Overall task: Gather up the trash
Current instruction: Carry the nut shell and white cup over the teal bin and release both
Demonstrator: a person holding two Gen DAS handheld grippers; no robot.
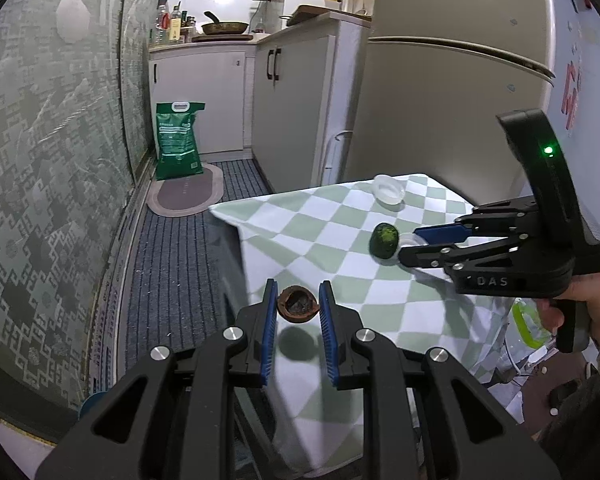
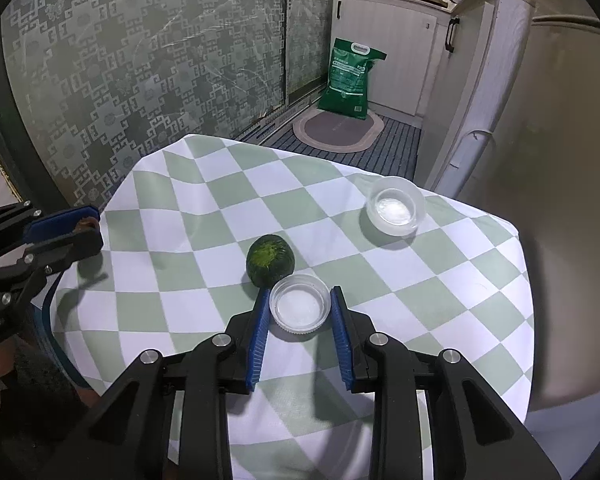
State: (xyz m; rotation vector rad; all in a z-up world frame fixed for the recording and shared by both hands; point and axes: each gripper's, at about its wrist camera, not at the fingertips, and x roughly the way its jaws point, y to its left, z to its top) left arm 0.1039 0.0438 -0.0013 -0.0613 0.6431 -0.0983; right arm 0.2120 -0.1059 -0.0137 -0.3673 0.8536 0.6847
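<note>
My left gripper (image 1: 298,304) is shut on a brown half walnut shell (image 1: 298,309), held just above the table's near corner; its shadow falls on the cloth below. Seen from the right wrist, that gripper (image 2: 96,226) sits at the left edge with the shell (image 2: 87,223) barely showing. My right gripper (image 2: 300,300) is shut on a shallow white plastic lid (image 2: 300,307) that rests on the checked tablecloth (image 2: 204,200); its pads (image 2: 260,320) touch both sides. A rough green fruit (image 2: 270,260) lies just beyond the lid. From the left wrist, the right gripper (image 1: 409,243) is beside the fruit (image 1: 385,240).
A clear plastic cup (image 2: 396,210) stands at the far right of the table. Beyond the table are a striped floor mat, an oval rug (image 1: 184,196), a green sack (image 1: 179,140), white cupboards and a fridge (image 1: 440,100). Patterned glass panels (image 2: 140,60) run along the left.
</note>
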